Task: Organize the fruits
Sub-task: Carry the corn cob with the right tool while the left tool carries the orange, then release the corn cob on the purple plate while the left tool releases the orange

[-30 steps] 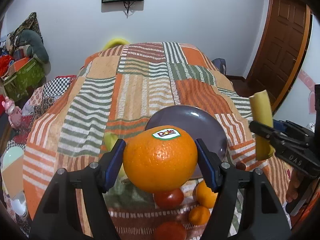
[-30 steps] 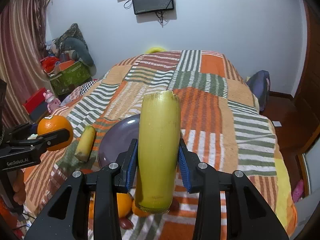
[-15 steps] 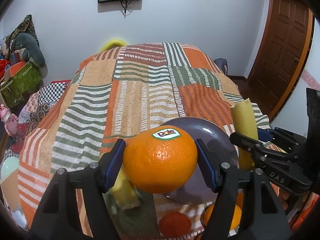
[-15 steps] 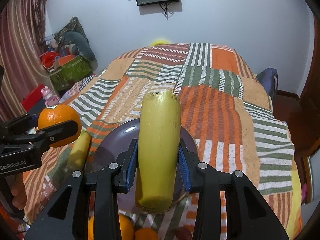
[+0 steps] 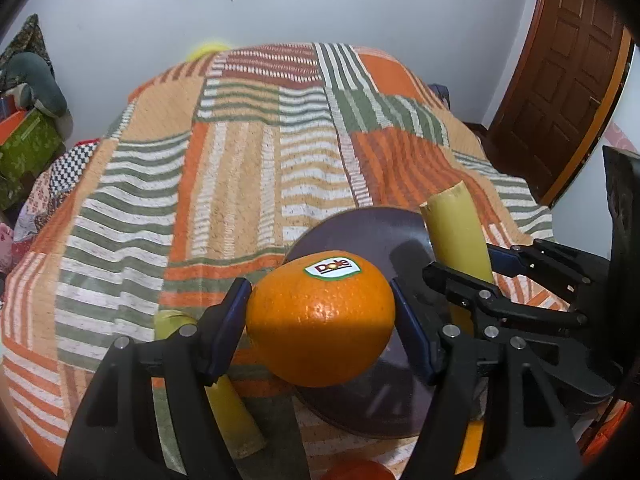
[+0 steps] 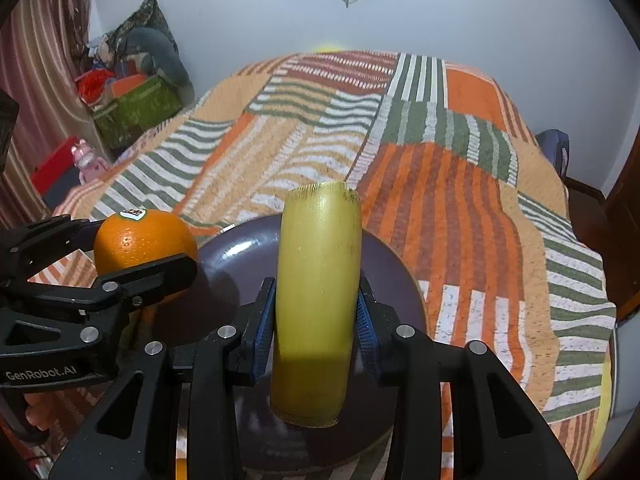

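Observation:
My left gripper (image 5: 320,320) is shut on a large orange (image 5: 320,322) with a Dole sticker, held above the near left rim of a dark purple plate (image 5: 372,236). My right gripper (image 6: 316,320) is shut on a cut yellow banana piece (image 6: 316,292), upright over the plate (image 6: 240,256). The orange (image 6: 140,240) and left gripper (image 6: 132,264) show at the left of the right wrist view. The banana piece (image 5: 456,236) and right gripper (image 5: 472,276) show at the right of the left wrist view.
A second banana piece (image 5: 228,412) lies on the striped patchwork bedspread (image 5: 240,160) left of the plate. A red-orange fruit (image 5: 356,470) sits at the near edge. Boxes and clutter (image 6: 132,108) stand left of the bed; a wooden door (image 5: 560,80) is at right.
Both grippers have moved forward and down over the plate with their fruit still held. The small fruits at the near edge have mostly slipped out of view.

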Motion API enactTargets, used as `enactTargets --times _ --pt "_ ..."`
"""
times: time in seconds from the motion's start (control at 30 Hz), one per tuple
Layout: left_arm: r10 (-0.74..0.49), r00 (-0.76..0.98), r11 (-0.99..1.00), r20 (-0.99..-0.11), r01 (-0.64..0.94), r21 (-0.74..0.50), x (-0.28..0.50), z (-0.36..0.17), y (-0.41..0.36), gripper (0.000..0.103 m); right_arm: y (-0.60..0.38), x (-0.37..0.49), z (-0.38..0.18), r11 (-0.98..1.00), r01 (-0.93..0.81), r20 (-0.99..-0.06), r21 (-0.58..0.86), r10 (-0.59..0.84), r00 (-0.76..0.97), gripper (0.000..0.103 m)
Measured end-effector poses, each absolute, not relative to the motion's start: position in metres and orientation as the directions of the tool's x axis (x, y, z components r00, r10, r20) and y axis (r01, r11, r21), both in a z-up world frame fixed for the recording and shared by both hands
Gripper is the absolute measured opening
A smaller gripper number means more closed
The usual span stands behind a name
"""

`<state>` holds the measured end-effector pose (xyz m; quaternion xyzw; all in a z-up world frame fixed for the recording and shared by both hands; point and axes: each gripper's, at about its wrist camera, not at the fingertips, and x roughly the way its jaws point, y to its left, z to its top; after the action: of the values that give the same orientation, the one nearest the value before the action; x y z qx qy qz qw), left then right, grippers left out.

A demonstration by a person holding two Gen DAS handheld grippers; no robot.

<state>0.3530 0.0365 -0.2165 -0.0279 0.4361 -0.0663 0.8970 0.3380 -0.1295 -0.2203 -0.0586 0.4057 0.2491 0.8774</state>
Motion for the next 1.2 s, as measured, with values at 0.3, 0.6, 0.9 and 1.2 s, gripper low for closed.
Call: enactTargets --times 0.3,0.6,0.9,1.2 --pt "-0.161 0.565 0.987 -0.809 0.101 -0.126 0.365 -0.237 0.039 0.069 -0.127 0.344 -0.234 0.862 -0.492 -0.778 0.123 0.391 0.491 0.035" --pt "-0.159 0.555 0.987 -0.816 0.107 -0.120 0.368 -0.242 0.039 0.069 -0.126 0.350 -0.242 0.858 -0.493 -0.801 0.143 0.393 0.451 0.034" --pt "-0.186 0.548 0.983 -0.815 0.107 -0.152 0.368 -0.240 0.041 0.080 -0.129 0.354 -0.241 0.860 -0.488 -0.806 0.146 0.390 0.446 0.034" --pt "-0.158 0.606 0.987 -0.780 0.098 -0.124 0.353 -0.219 0.041 0.087 -0.136 0.345 -0.226 0.867 -0.478 -0.782 0.138 0.392 0.485 0.034"
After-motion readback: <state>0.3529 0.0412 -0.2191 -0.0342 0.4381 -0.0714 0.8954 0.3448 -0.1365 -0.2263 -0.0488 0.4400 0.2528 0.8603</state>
